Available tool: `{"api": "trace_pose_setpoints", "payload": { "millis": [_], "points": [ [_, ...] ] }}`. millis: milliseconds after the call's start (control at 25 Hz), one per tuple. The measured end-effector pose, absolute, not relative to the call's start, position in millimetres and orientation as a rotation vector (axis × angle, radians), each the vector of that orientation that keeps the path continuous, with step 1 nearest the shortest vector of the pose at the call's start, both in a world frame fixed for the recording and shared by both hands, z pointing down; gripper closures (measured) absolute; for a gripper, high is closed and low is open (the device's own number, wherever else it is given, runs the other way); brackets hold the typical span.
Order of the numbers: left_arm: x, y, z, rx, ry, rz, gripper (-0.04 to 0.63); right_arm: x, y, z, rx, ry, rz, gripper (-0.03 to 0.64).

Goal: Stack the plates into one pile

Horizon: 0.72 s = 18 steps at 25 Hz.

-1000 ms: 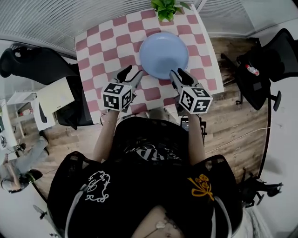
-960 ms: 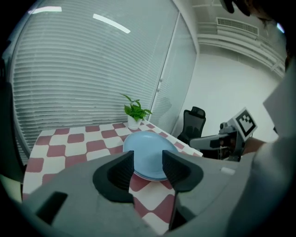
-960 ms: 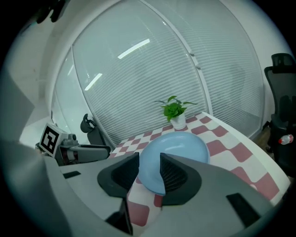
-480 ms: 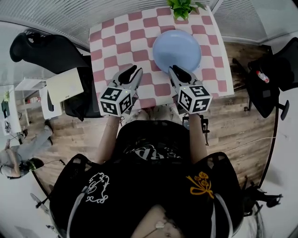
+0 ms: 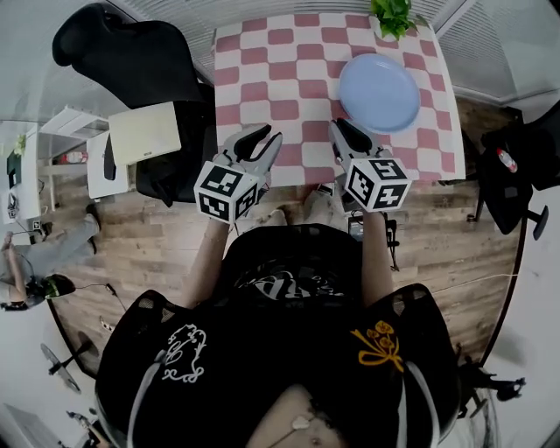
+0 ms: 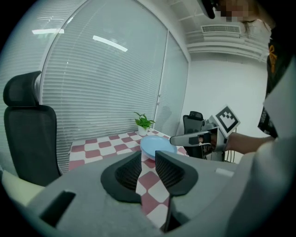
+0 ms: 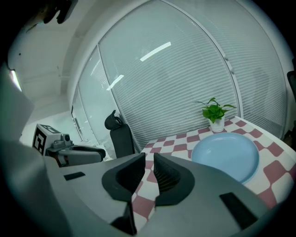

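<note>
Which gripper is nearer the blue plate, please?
Right. The right gripper is just lower-left of the blue plate; the left gripper is farther left. Both jaws have just been closing, empty.

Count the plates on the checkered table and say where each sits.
1: a blue plate on the right side of the checkered table, near the potted plant. More plates could lie hidden beneath it.

An office, with swivel chairs [image 5: 122, 52] and slatted blinds [image 6: 101, 83].
</note>
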<state>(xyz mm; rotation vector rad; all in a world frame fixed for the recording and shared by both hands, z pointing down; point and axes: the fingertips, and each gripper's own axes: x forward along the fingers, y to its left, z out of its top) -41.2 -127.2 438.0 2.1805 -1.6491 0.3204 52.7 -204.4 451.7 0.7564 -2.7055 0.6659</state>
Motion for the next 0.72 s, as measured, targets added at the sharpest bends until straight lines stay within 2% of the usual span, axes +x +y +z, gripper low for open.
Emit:
{"api": "trace_pose_setpoints", "payload": {
  "millis": [320,720],
  "points": [
    [-80.9,-31.1,446.7,2.227,-1.591,0.312,0.491,9.2,-99.6,452.9,0.785,-2.693,0.680,0.560],
    [-81.9,33.3,456.0,2.269,-1.511,0.259,0.491,4.8,-25.3,447.0,0.814,-2.641,0.609,0.565]
  ]
}}
